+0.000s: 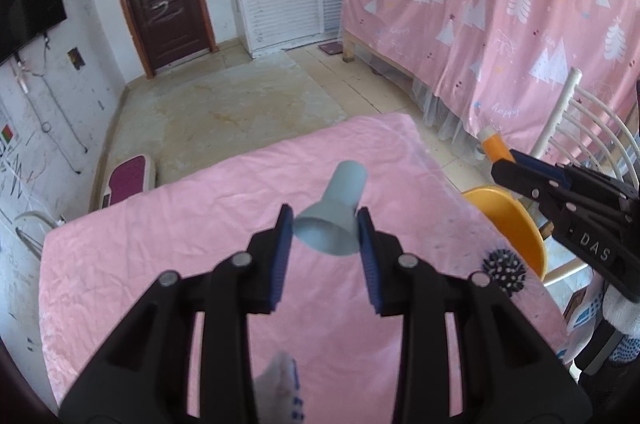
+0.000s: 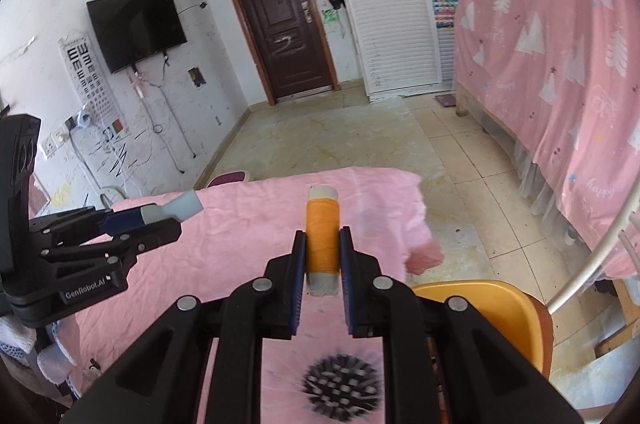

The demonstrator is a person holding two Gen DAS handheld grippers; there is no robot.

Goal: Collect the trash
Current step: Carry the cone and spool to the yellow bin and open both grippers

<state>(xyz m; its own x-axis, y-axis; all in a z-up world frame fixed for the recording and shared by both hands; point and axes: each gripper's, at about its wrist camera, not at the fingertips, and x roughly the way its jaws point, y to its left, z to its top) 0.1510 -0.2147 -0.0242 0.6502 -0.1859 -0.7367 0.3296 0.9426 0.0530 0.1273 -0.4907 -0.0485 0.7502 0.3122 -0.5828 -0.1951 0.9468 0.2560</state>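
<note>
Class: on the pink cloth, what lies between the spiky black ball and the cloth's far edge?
Nothing; in the left wrist view the pink cloth is bare from the spiky black ball to its far edge.

Wrinkled pink cloth table cover [image 1: 224,232], matt grey plastic funnel [image 1: 336,220], glossy orange plastic chair [image 2: 492,316]

You are in a lived-in bedroom at home: a wall-mounted television [image 2: 136,29] on the left wall, a dark wooden door [image 2: 280,19] at the far end beside white louvred wardrobe doors [image 2: 384,3], and pink tree-printed bedding [image 2: 552,35] draped on the right.
</note>
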